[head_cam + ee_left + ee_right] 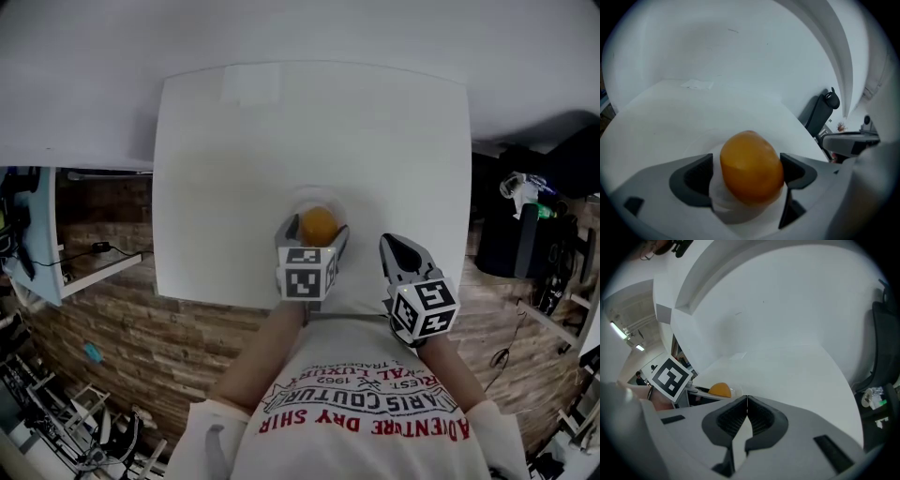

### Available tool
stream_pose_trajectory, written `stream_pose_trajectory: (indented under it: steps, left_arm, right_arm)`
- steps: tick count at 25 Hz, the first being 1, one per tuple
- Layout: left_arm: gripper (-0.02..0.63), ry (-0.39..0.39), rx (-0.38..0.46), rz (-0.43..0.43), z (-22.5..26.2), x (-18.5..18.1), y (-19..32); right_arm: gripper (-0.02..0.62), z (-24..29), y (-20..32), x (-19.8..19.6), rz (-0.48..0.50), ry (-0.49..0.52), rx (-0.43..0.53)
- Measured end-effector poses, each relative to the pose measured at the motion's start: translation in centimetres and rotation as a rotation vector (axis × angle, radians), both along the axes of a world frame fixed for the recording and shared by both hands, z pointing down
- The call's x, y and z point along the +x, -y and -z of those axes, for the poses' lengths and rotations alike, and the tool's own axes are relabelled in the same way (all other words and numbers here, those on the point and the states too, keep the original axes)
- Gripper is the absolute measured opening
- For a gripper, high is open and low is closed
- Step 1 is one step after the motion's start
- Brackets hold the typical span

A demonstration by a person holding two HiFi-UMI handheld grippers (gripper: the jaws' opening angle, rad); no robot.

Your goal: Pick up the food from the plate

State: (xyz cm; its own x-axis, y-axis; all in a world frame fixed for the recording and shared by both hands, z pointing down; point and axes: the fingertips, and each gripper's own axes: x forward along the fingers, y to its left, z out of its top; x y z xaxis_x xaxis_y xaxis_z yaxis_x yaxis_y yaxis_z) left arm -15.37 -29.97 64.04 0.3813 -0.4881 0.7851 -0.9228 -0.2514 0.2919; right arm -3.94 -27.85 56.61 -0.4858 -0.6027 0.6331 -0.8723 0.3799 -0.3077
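An orange, rounded piece of food point(319, 225) point(751, 173) sits on a small white plate point(298, 201) point(725, 207) near the front edge of the white table point(309, 131). My left gripper point(314, 232) point(746, 171) is open, one jaw on either side of the food, the pads close to it but not pressing. My right gripper point(397, 247) point(747, 399) is shut with nothing in it and hovers to the right of the plate by the table's front edge. In the right gripper view the food point(720, 390) shows at the left, beside the left gripper's marker cube point(670, 377).
White wall lies beyond the table. A black chair point(818, 112) stands off the table's right side. Dark bags and clutter point(525, 216) sit on the wooden floor at the right, and a shelf with cables point(37, 234) at the left.
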Motion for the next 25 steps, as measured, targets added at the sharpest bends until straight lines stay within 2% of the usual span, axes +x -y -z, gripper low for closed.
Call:
stream_pose_trajectory:
  steps: [4,8,13,16,19,22,25]
  left_arm:
    - [0.423,0.071,0.016,-0.027,-0.3,-0.2,0.0]
    - [0.417,0.107,0.036,-0.051,-0.5,-0.3,-0.1]
    - [0.364,0.132,0.026,-0.071,-0.5,-0.6,0.0]
    - [0.365,0.152,0.041,-0.122,-0.4,-0.5,0.1]
    - [0.405,0.216,0.074,-0.194,-0.3,-0.2,0.4]
    - [0.413,0.279,0.1,-0.253,-0.4,-0.3,1.0]
    - [0.413,0.298,0.109,-0.271,-0.6,-0.4,1.7]
  right_arm:
    - [0.014,-0.1,0.1,0.1,-0.004,0.002,-0.006]
    - [0.014,-0.2,0.2,0.2,0.001,0.005,-0.008]
    - [0.014,-0.2,0.0,0.7,0.01,0.001,-0.011]
    - [0.014,-0.3,-0.3,0.9,0.009,0.0,-0.019]
    - [0.014,-0.5,-0.6,1.4,0.009,0.0,-0.024]
    - [0.014,-0.6,-0.8,1.6,0.005,-0.001,-0.031]
    - [0.014,-0.6,-0.8,1.8,-0.001,-0.002,-0.032]
